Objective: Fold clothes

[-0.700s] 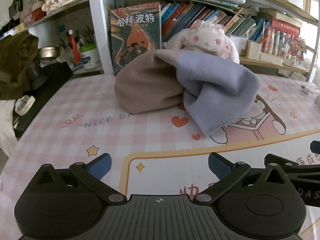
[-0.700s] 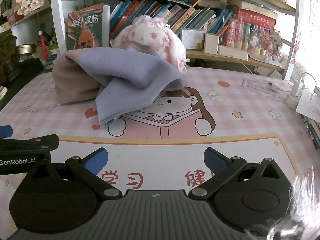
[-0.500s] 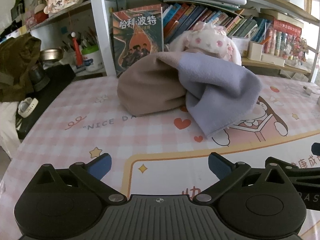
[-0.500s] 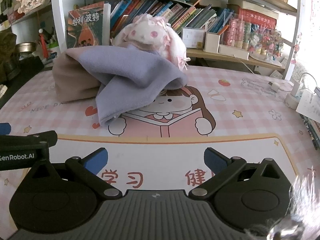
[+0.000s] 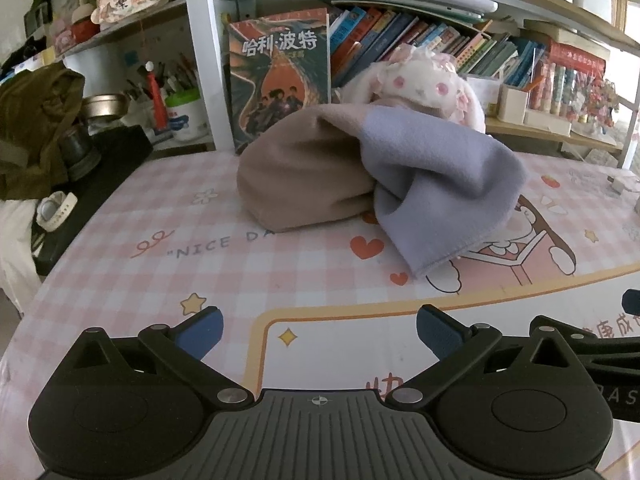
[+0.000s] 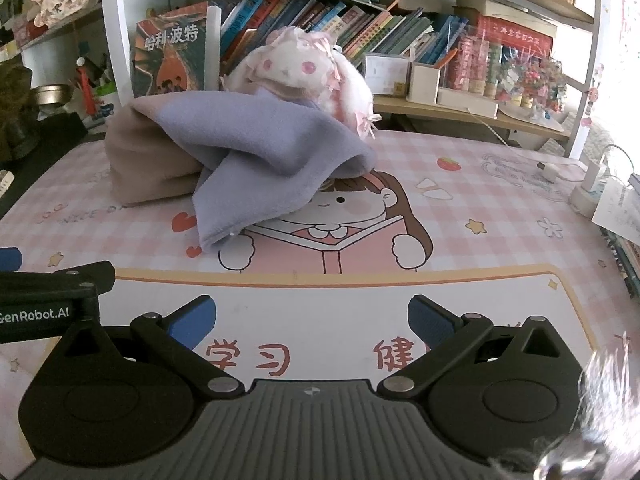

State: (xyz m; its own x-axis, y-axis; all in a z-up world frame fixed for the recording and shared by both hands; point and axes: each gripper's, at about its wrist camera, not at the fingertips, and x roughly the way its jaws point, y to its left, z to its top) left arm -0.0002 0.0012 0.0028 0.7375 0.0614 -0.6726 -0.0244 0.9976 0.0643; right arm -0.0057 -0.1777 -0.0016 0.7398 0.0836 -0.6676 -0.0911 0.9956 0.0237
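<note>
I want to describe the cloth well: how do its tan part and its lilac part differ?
The tan part forms a rounded bundle on the side nearer the upright book; the lilac part lies on the other side. The tan part sits bunched, while the lilac part drapes forward and ends in a flat corner on the mat. Both look like the same soft fleece, joined as one piece.

Both views closer to crumpled garment (image 5: 372, 184); nothing else moved.

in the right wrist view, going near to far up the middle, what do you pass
right gripper → desk mat → purple-and-tan garment → plush bunny → books
</note>
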